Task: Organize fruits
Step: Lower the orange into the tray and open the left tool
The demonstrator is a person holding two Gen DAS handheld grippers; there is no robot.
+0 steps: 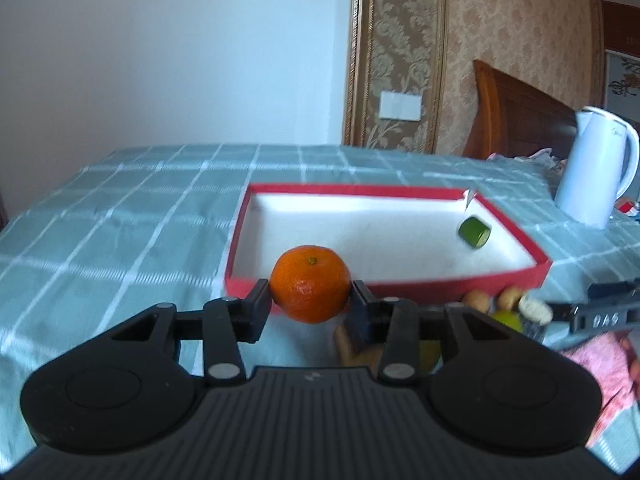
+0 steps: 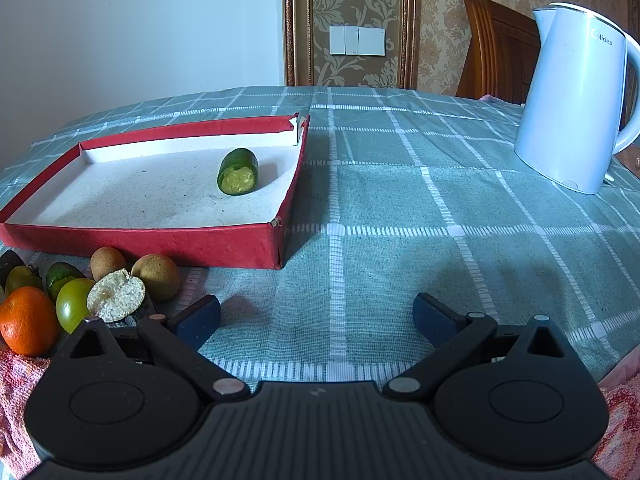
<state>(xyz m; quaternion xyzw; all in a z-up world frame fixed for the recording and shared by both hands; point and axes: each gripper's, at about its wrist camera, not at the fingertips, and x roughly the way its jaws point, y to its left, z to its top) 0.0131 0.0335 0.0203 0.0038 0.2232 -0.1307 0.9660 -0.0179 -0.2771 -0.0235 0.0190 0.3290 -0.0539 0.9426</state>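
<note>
A round orange mandarin with a small green stem scar [image 1: 309, 283] sits clamped between the two black pads of the left hand-held gripper [image 1: 310, 307], lifted clear of the green checked cloth on the desk [image 1: 120, 220] and hanging just before the near wall of the shallow red cardboard box with a white inside [image 1: 420, 290]. This hand-held gripper tilts gently downward toward the box. In the box lies a cut green cucumber piece [image 2: 238, 172]. The right hand-held gripper [image 2: 316, 320] points down at the bare cloth, jaws spread wide and holding nothing. To its left is a heap of fruit [image 2: 100, 288] beside the box. A white electric kettle [image 2: 572, 96] stands far right.
</note>
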